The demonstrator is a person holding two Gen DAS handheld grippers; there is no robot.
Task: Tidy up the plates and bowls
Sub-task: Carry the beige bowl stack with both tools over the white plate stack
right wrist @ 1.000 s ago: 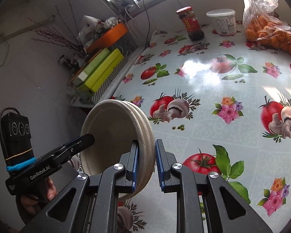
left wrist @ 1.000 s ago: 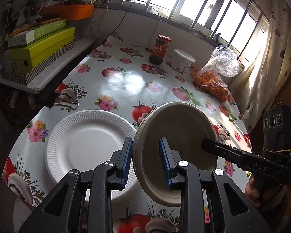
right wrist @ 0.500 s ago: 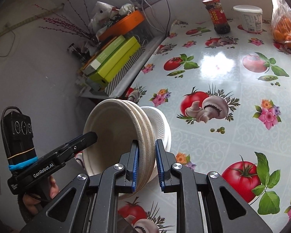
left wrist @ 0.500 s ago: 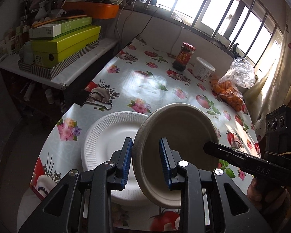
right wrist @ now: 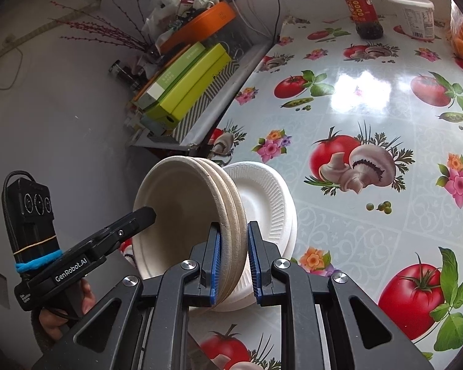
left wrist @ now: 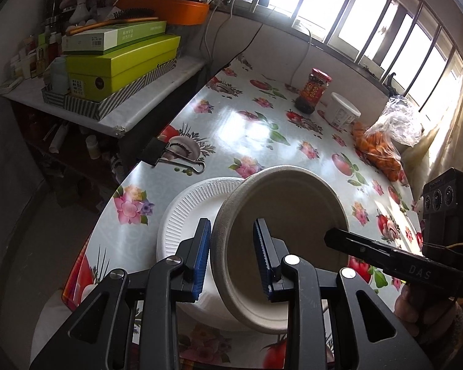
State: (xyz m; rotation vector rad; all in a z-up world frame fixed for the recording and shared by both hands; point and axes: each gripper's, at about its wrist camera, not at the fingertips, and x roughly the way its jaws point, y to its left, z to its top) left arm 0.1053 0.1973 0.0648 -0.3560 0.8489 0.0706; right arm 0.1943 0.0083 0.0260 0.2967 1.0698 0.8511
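Observation:
A stack of beige paper bowls is held tilted on edge above a stack of white ribbed foam plates lying near the table's front-left edge. My left gripper is shut on the near rim of the bowl stack. My right gripper is shut on the opposite rim. Each gripper's black finger shows inside the bowl in the other's view. Part of the plates is hidden behind the bowls.
The table has a tomato-and-mushroom oilcloth. At the back stand a sauce jar, a white tub and a bag of oranges. A binder clip lies near the left edge. A side shelf holds green boxes.
Both grippers have lifted the bowl stack and pulled back toward me; the table and plates look farther away and the bowls now overlap the plates more.

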